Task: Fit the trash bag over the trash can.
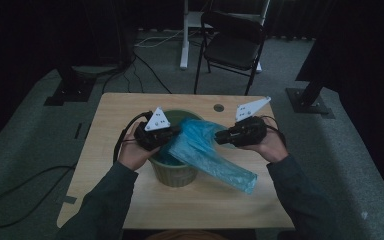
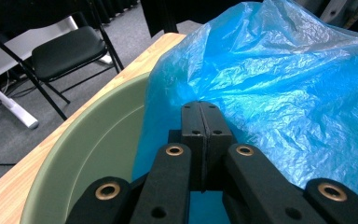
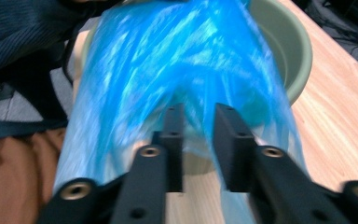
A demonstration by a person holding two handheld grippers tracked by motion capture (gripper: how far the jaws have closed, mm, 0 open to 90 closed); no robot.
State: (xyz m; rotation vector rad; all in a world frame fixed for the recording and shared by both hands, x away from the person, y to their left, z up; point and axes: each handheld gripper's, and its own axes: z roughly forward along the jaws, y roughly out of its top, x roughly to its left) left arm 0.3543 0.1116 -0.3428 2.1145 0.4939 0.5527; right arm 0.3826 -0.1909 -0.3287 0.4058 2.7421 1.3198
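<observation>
A green round bucket [image 1: 175, 172] stands in the middle of the wooden table [image 1: 115, 115]. A blue plastic bag [image 1: 210, 155] lies across its rim, and its long end trails down to the right onto the table. My left gripper [image 1: 172, 132] sits at the bucket's left rim. Its jaws [image 2: 200, 121] are pressed together on the bag [image 2: 284, 84] above the bucket wall [image 2: 98, 154]. My right gripper [image 1: 219, 137] is at the right rim. Its jaws [image 3: 199, 121] stand apart, with the bag [image 3: 168, 56] bunched just ahead of them over the bucket [image 3: 289, 51].
A black folding chair [image 1: 232, 45] stands on the grey floor beyond the table's far edge. A small round hole [image 1: 218, 107] is in the tabletop near that edge. A black cable [image 1: 25, 190] loops on the floor at the left.
</observation>
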